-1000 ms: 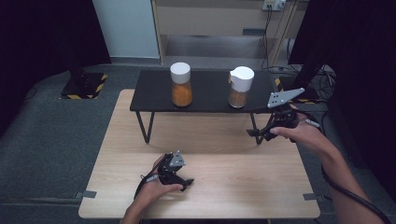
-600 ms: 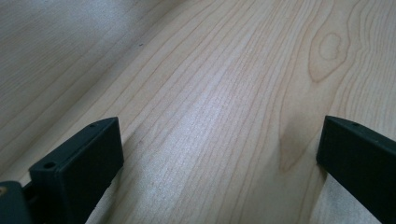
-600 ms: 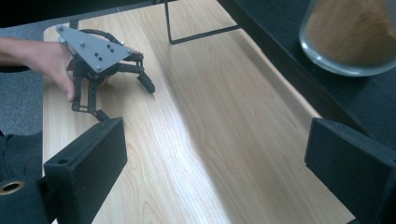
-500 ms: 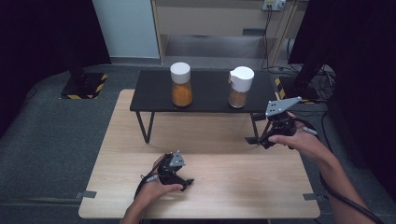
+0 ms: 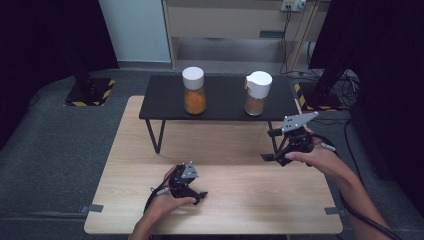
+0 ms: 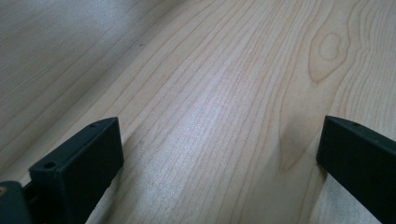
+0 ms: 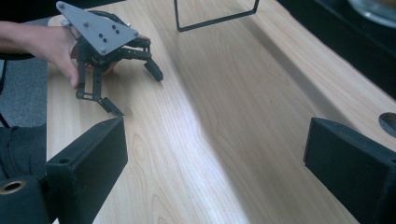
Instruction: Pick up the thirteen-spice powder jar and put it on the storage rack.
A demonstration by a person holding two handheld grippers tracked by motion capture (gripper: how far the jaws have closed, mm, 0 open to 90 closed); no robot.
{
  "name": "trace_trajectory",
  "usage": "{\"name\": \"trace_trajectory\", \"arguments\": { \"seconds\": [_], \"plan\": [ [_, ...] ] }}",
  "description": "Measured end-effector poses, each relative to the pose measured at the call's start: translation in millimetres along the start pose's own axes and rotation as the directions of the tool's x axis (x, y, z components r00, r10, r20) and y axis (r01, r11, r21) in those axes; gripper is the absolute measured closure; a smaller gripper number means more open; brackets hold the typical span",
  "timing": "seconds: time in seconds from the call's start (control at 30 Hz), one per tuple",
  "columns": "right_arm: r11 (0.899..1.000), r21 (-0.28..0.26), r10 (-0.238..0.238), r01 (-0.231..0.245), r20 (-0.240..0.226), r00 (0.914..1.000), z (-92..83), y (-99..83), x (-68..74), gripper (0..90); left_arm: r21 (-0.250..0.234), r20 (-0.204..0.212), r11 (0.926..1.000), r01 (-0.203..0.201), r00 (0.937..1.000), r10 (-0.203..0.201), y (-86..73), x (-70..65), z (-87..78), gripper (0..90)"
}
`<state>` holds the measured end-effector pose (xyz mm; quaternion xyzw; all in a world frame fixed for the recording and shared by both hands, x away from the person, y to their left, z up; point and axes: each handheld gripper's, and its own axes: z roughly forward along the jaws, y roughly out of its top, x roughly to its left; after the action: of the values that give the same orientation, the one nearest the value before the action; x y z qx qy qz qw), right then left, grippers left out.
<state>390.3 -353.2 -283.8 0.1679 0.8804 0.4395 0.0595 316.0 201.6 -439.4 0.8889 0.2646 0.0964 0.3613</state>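
Both grippers open and empty, jars waiting on the black shelf

The right gripper (image 5: 272, 145) hangs by the shelf's right leg, jaws spread wide with nothing between them; the nearer jar (image 5: 257, 93), white-capped with brown powder, stands on the shelf (image 5: 220, 102) above and just beyond its tips. The left gripper (image 5: 196, 190) rests on the wooden table (image 5: 240, 210), jaws likewise wide and empty; the orange-filled jar (image 5: 194, 90) is well ahead of it. To reach the nearer jar cleanly, I would lift clear of the shelf edge first, then come in level at the glass body below the cap.
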Motion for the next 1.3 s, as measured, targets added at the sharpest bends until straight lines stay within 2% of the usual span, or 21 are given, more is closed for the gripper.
{"name": "trace_trajectory", "arguments": {
  "seconds": [0.53, 1.3],
  "plan": [
    [0.999, 0.003, 0.034, -0.034, -0.013, 0.9993, 16.7, -26.4, 4.2, 7.2, 0.000, 0.000, 1.0000, 0.000, 1.0000, 0.000, 0.0, 0.0, 0.0, 0.0],
    [0.995, -0.012, 0.103, -0.103, 0.022, 0.9944, 33.2, -72.9, 18.4, 6.2, 0.000, 0.000, 1.0000, 0.000, 1.0000, 0.000, 0.0, 0.0, 0.0, 0.0]
  ]
}}
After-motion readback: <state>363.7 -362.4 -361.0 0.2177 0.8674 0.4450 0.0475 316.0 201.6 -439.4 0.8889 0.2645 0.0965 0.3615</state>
